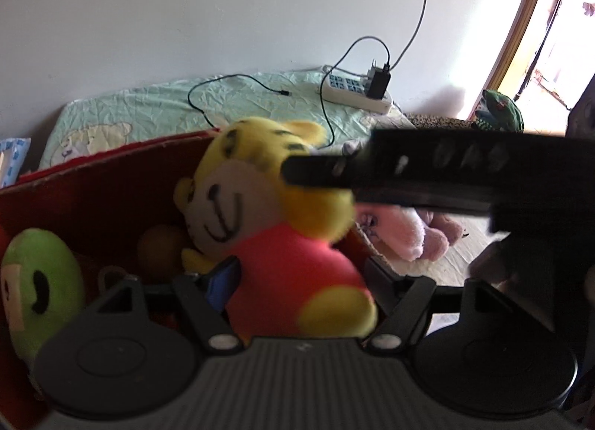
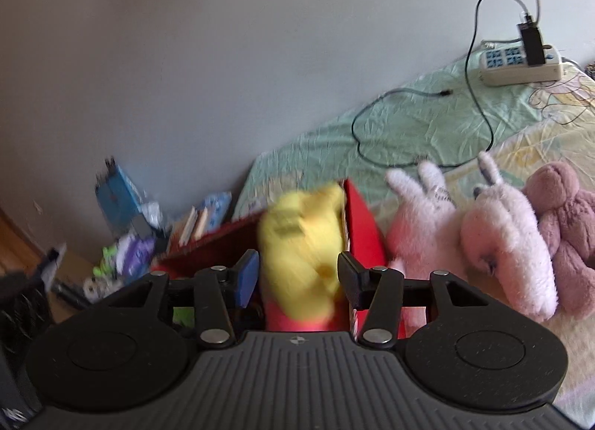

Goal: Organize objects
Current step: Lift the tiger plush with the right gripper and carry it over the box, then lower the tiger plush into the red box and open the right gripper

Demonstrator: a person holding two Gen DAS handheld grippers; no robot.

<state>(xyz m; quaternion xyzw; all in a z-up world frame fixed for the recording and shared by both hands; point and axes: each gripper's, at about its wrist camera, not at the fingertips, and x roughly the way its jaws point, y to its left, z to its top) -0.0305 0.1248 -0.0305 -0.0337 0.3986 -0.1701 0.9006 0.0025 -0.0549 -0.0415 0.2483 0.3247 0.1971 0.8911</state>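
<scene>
A yellow tiger plush [image 1: 260,214] in a red shirt hangs over the open red box [image 1: 93,184]. My left gripper [image 1: 301,277] is shut on its red body, with a pad pressed against each side. The right gripper's black finger [image 1: 316,171] crosses in from the right and lies against the tiger's head. In the right wrist view the blurred yellow head [image 2: 301,244] fills the gap of my right gripper [image 2: 297,277]; I cannot tell whether it squeezes the head. The box's red wall [image 2: 362,222] stands just behind.
Inside the box lie a green plush [image 1: 44,281] and an orange ball [image 1: 160,248]. A pink bunny [image 2: 502,236] and a mauve bear [image 2: 565,222] lie on the bed right of the box. A power strip [image 2: 520,65] with cables sits by the wall. Clutter [image 2: 122,203] is piled left.
</scene>
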